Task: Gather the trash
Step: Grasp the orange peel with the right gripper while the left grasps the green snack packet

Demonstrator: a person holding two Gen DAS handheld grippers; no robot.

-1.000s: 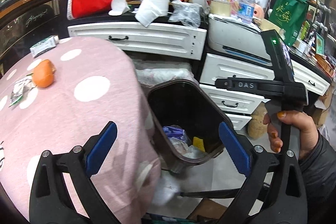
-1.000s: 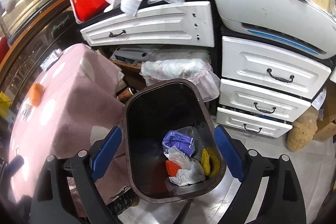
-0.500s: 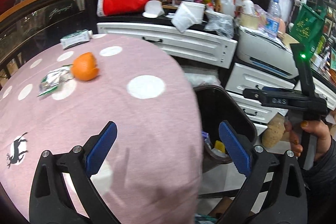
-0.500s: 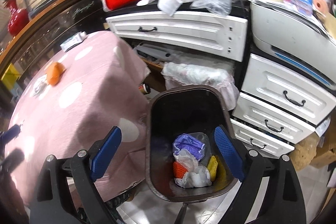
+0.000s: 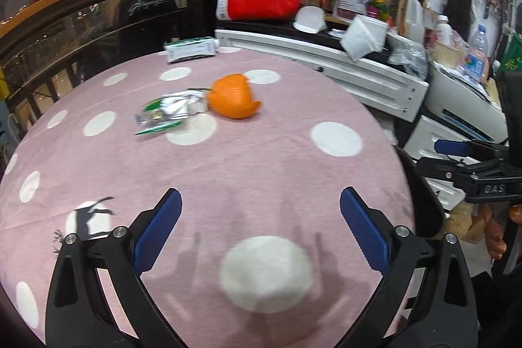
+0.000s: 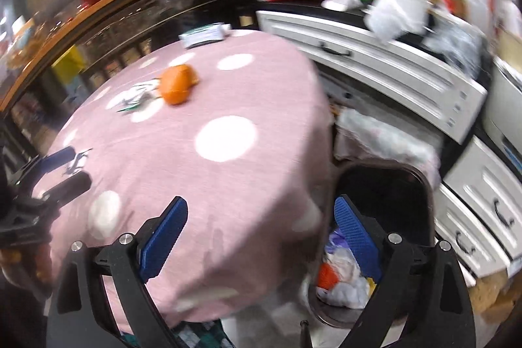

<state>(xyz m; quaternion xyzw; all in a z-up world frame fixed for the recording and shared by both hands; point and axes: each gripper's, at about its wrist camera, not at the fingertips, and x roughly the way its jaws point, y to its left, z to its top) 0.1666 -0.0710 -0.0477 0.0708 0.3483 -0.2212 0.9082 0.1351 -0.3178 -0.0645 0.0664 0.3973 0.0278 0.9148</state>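
The orange peel [image 5: 234, 100] sits near the far middle of the bench [image 5: 261, 172], on its pink dotted cloth, and touching its left side lies a crumpled green and white wrapper [image 5: 164, 114]; a small green and white box [image 5: 191, 49] rests at the far edge, well apart from both. These look like the trash left to gather. A second ago both cameras looked down toward the dark bin [image 6: 388, 188] beside the bench; now both have swung up and left, so the bench top fills the left wrist view and the peel and wrapper lie ahead of the left gripper [image 5: 259, 225]. Its jaws are spread wide and hold nothing, hovering above the near part of the cloth, not yet close to the peel. The right gripper [image 6: 261, 232] is likewise wide open and empty, over the bench's right edge, with the bin just below and to its right. Inside the bin, white crumpled wrapping, something purple and an orange scrap are visible, so a part of the job appears done. The swing back to the bench suggests the next pick is starting, most likely the peel or the wrapper. The wrapper lies flat and thin and may be harder to pinch than the rounded peel. The right wrist view is blurred, so small details there cannot be told.
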